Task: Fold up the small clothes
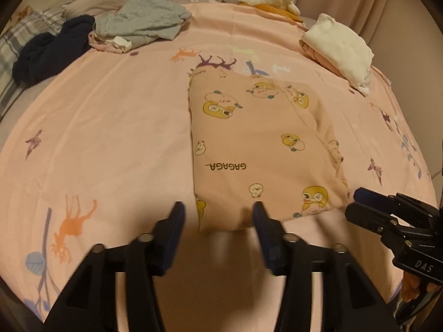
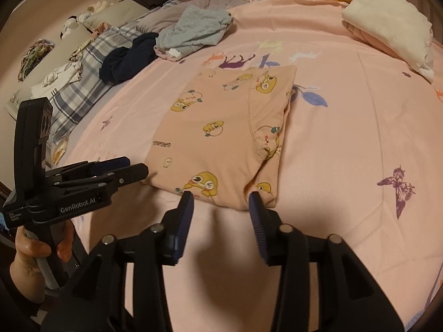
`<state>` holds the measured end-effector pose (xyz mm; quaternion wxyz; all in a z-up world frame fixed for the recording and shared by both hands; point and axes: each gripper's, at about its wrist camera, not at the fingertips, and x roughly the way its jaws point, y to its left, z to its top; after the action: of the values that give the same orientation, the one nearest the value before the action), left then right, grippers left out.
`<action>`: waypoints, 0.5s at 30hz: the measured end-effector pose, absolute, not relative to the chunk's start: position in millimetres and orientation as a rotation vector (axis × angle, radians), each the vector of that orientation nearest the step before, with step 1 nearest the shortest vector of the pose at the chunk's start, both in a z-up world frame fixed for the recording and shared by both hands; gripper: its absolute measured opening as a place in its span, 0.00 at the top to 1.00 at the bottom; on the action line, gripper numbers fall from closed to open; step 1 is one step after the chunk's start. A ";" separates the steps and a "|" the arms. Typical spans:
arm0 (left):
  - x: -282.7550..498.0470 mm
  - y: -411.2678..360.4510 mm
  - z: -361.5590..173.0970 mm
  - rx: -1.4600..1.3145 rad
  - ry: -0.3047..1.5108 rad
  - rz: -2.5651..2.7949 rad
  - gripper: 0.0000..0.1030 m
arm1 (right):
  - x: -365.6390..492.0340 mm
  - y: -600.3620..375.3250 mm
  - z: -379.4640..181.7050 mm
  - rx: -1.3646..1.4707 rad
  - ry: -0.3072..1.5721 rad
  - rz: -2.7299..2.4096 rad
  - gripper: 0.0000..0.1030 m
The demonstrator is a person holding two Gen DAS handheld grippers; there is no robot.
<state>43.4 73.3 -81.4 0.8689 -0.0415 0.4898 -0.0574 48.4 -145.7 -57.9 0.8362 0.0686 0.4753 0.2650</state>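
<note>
Pink bedding printed with deer and butterflies [image 1: 116, 127] fills the left wrist view. A folded pink garment with yellow cartoon faces [image 1: 257, 149] lies right of the frame's middle. The left gripper [image 1: 218, 207] sits at the bottom, jaws spread wide and empty, its right fingertip at the garment's near edge. The right gripper [image 1: 357, 202] enters from the lower right, just beside the garment's corner. A grey and navy clothes heap [image 1: 110, 33] lies upper left, a folded cream stack [image 1: 337, 47] upper right.

From the right wrist view, the right gripper [image 2: 221, 199] is released, tips at the garment's [image 2: 221, 127] near edge. The left gripper [image 2: 133, 168] reaches in from the left; its jaws look nearly together, holding nothing.
</note>
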 end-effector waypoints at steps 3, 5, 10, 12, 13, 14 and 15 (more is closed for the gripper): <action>37.5 70.9 -73.0 -0.078 1.005 -0.119 0.43 | 43.3 -147.1 -50.5 0.151 0.992 0.555 0.49; 34.7 69.3 -68.5 -0.071 0.996 -0.116 0.42 | 39.4 -148.4 -44.9 0.155 0.981 0.550 0.45; 25.3 67.0 -55.3 -0.066 0.960 -0.111 0.26 | 32.2 -152.3 -31.7 0.163 0.950 0.529 0.30; 23.3 66.7 -51.2 -0.068 0.957 -0.110 0.22 | 29.4 -154.1 -26.4 0.168 0.937 0.510 0.23; 21.8 66.8 -48.5 -0.070 0.952 -0.109 0.20 | 29.0 -155.3 -25.2 0.169 0.933 0.503 0.21; 20.3 66.7 -46.5 -0.071 0.948 -0.106 0.19 | 27.6 -156.0 -22.5 0.169 0.927 0.495 0.20; 18.1 66.0 -44.3 -0.070 0.944 -0.101 0.19 | 26.7 -156.1 -20.9 0.170 0.922 0.491 0.20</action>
<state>18.1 66.0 -44.3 0.8889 -0.0335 0.4543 -0.0485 26.7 -156.1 -20.9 0.8632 0.0808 0.4400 0.2341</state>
